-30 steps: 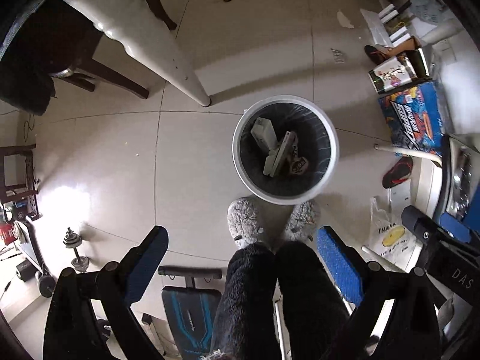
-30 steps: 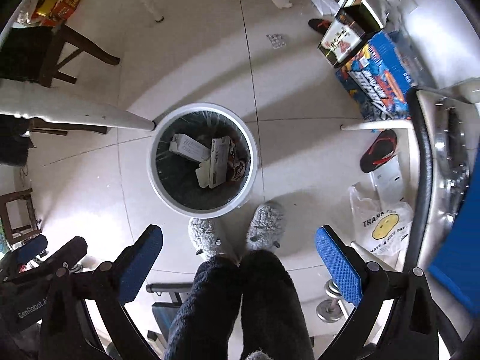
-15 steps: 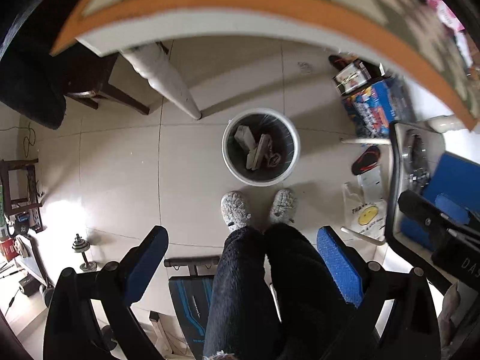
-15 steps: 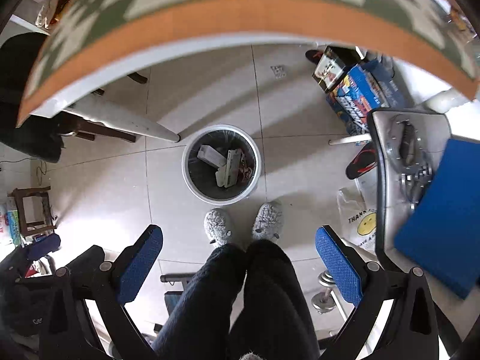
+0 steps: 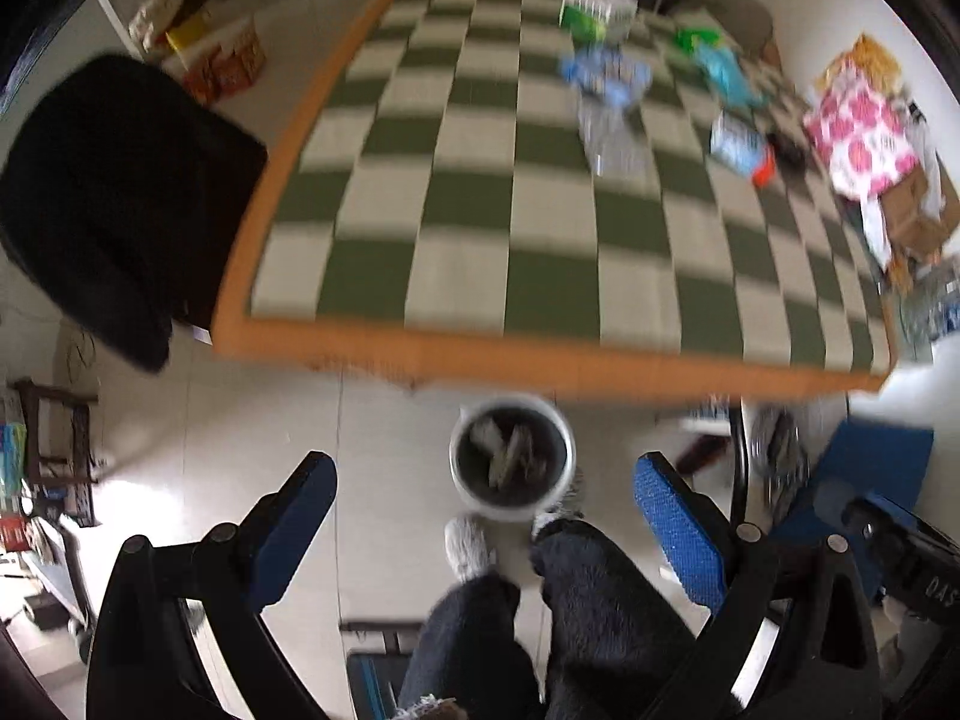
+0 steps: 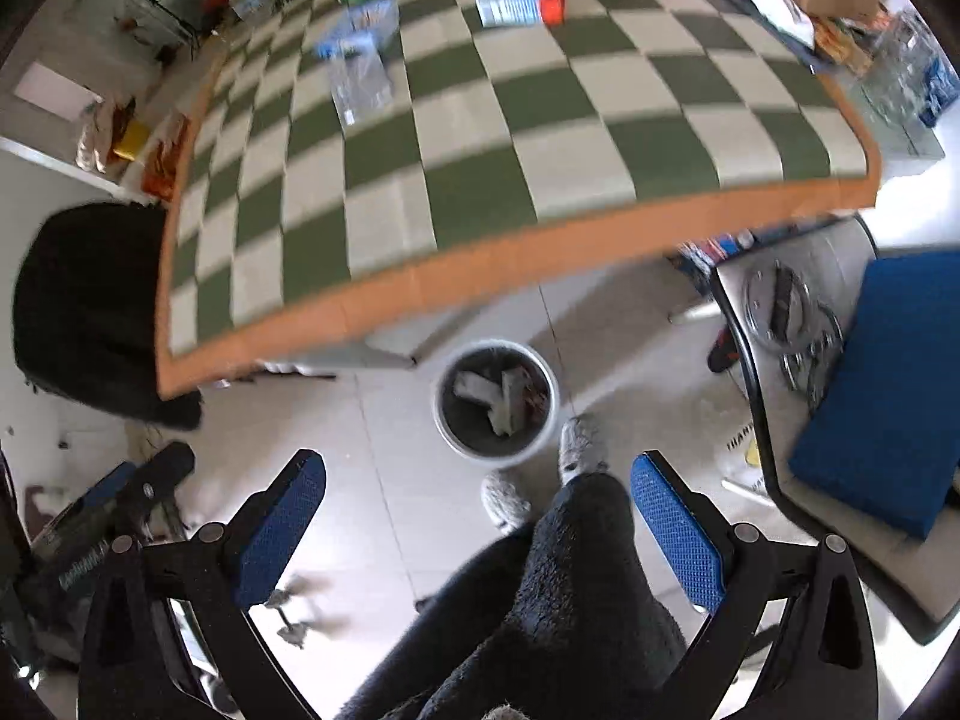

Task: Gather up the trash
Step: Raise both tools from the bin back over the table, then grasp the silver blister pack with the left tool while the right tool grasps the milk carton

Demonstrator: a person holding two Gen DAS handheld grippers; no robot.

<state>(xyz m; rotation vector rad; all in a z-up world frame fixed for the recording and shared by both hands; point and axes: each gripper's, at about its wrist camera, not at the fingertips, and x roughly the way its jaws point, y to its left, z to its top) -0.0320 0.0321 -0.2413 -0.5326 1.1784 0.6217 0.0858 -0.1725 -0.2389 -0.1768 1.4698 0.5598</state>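
Observation:
A white trash bin (image 5: 511, 459) with a dark liner and several pieces of trash stands on the floor by the table's front edge; it also shows in the right wrist view (image 6: 495, 399). On the green-and-white checkered table (image 5: 540, 210) lie a clear plastic bag (image 5: 612, 135), a blue wrapper (image 5: 606, 75), a green-and-white pack (image 5: 594, 9) and a blue-and-red packet (image 5: 741, 147). The same clear plastic bag (image 6: 360, 81) and packet (image 6: 519, 3) appear in the right wrist view. My left gripper (image 5: 483, 516) and right gripper (image 6: 477, 510) are both open and empty, above the floor.
A black chair (image 5: 120, 192) stands left of the table. A chair with a blue cushion (image 6: 888, 384) and metal weight plates (image 6: 780, 306) is at the right. The person's legs and grey slippers (image 6: 582, 441) are beside the bin. Boxes and bags (image 5: 864, 126) crowd the table's right end.
Both grippers have risen and tilted up from over the bin. The table top with its litter has come into view, and the bin has become smaller and lower in the frames.

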